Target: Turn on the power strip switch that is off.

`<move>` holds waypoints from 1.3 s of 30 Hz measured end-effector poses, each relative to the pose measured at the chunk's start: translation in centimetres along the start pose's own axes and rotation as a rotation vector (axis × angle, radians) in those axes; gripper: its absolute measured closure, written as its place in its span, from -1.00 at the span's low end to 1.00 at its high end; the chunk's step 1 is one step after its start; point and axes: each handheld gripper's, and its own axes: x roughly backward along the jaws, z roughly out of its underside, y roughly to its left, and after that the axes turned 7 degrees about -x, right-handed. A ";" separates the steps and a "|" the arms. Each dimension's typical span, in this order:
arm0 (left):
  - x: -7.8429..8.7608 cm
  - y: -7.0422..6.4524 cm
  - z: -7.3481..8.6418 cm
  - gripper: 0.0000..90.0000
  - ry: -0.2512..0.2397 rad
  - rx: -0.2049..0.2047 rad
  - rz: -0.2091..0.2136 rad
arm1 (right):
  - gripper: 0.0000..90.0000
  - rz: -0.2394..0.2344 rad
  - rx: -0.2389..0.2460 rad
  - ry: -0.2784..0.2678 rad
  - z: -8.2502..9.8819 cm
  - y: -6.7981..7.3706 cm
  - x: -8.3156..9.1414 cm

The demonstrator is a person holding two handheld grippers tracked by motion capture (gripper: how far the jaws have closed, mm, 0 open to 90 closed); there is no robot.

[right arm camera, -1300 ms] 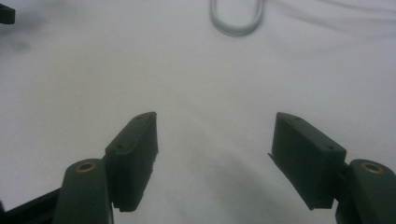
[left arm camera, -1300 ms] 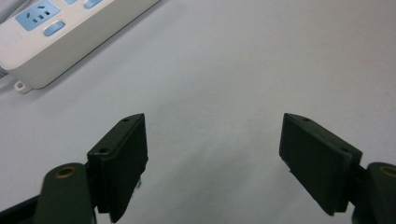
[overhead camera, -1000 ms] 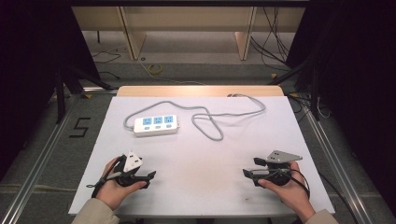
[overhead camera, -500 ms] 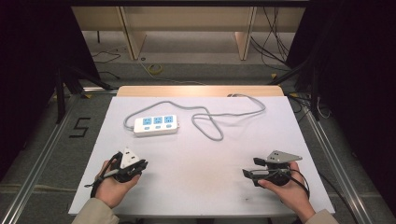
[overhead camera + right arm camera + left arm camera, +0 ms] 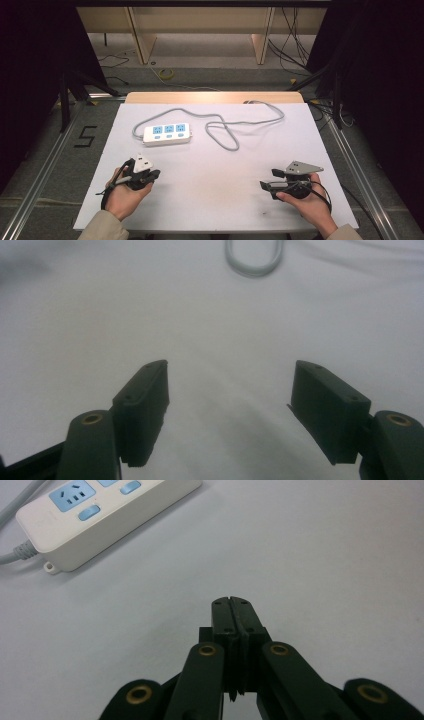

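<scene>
- Jaws of the left gripper (image 5: 233, 604) have just closed since the earlier frame, meeting with nothing between them
- Power strip (image 5: 167, 133) lies on the table (image 5: 210, 200), beyond the left gripper, apart
- Right gripper (image 5: 230, 405), well right of the strip, gapes wide, empty

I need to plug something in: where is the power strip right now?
In the high view the power strip lies on the white table's far left part, ahead of the left gripper, its grey cable looping rightward.
</scene>
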 end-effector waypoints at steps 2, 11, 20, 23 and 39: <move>-0.1 0.3 -0.2 0.99 0.001 0.004 -0.003 | -0.29 0.001 -0.001 0.000 0.0 0.0 0.0; -0.6 0.9 -1.0 0.99 0.015 0.015 -0.004 | -0.27 0.000 0.002 0.004 0.0 0.1 0.0; -1.0 1.6 -1.9 0.99 0.023 0.026 -0.005 | -0.27 -0.002 0.002 0.006 0.0 0.1 0.0; -1.2 1.8 -2.2 0.99 0.027 0.024 -0.003 | -0.26 -0.002 0.000 0.007 0.0 0.1 0.0; -1.8 2.3 -3.3 0.99 0.034 0.015 -0.009 | -0.10 -0.005 0.016 0.050 -0.5 0.5 0.1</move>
